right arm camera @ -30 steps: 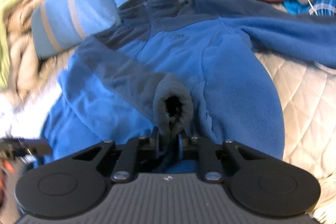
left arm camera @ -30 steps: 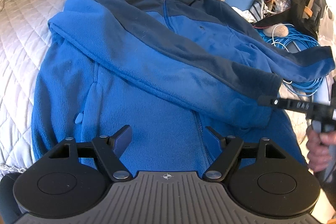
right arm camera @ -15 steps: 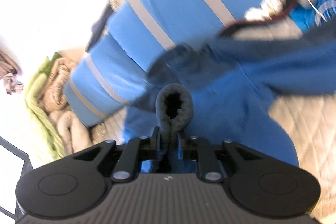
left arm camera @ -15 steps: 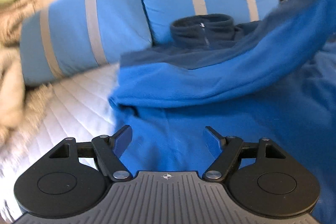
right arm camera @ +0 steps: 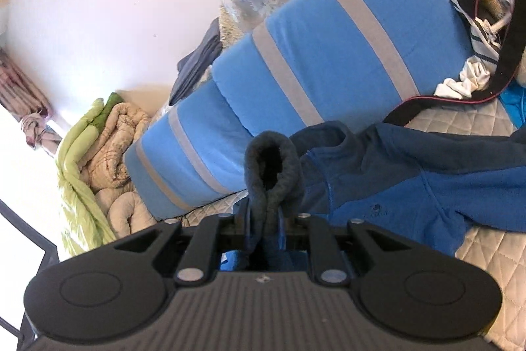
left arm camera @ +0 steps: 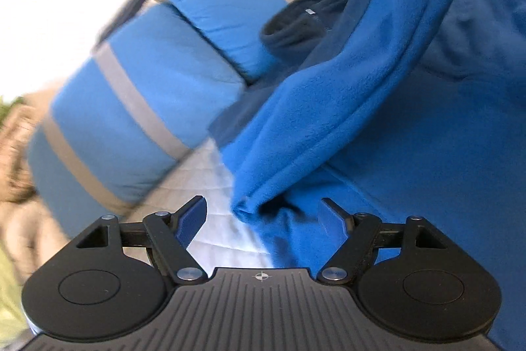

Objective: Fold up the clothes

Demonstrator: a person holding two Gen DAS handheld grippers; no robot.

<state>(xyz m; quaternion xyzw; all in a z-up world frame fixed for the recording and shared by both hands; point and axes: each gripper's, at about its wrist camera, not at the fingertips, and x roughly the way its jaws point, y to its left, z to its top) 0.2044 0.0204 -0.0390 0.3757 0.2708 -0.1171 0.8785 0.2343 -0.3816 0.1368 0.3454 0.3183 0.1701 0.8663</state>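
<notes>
Blue fleece jacket [right arm camera: 411,186]: right gripper [right arm camera: 265,221], clamped on its cuff [right arm camera: 271,166], has hoisted the sleeve [left arm camera: 345,107] off the body for refolding; left gripper [left arm camera: 263,216] gapes empty

No legible text; fleece jacket [right arm camera: 411,186] chest logo too blurry.

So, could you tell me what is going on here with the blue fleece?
A person is folding a blue fleece jacket on a quilted bed with two handheld grippers. The right gripper is shut on the dark sleeve cuff and holds the sleeve up above the jacket. The left gripper is open, its fingers either side of a fold at the jacket's edge, gripping nothing. Striped blue pillows lie behind.
</notes>
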